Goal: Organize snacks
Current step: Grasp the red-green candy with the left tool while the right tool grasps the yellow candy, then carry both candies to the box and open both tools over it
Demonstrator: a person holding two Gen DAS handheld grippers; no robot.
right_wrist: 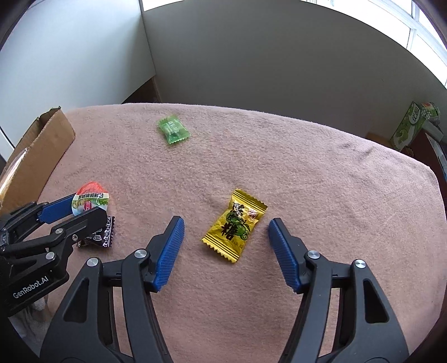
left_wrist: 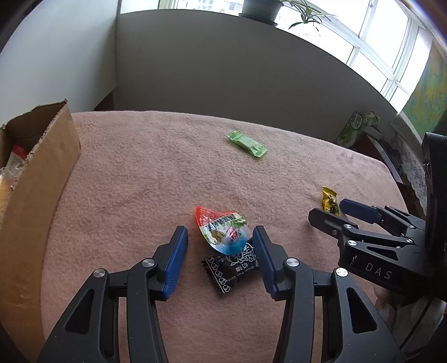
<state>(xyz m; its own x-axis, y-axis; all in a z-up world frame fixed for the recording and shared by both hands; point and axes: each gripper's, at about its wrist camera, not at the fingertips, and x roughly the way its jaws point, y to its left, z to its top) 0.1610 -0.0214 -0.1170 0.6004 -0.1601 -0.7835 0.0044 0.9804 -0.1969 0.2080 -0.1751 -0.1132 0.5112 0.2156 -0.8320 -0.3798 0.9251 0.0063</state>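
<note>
Pink fleecy cloth over the desk, snacks scattered on it. Yellow candy packet lying flat, slightly tilted, between the blue pads of the right gripper; jaws moderately apart, pads clear of the wrapper on both sides, nothing pinched. Red-and-clear snack pouch lying partly over a black candy wrapper, both between the pads of the left gripper; jaws narrower, right pad close against the pouch edge, left pad apart from it. Whether the pads actually press on the pouch: cannot tell. Same pair visible from the right wrist view, pouch just above the black wrapper, left gripper fingers flanking them. Green candy packet farther back on the cloth, alone, well apart from both grippers. Brown cardboard box at the left edge of the desk, open top, some packaging inside. Grey wall behind; green carton beyond the right far corner; potted plant on the window ledge above.
</note>
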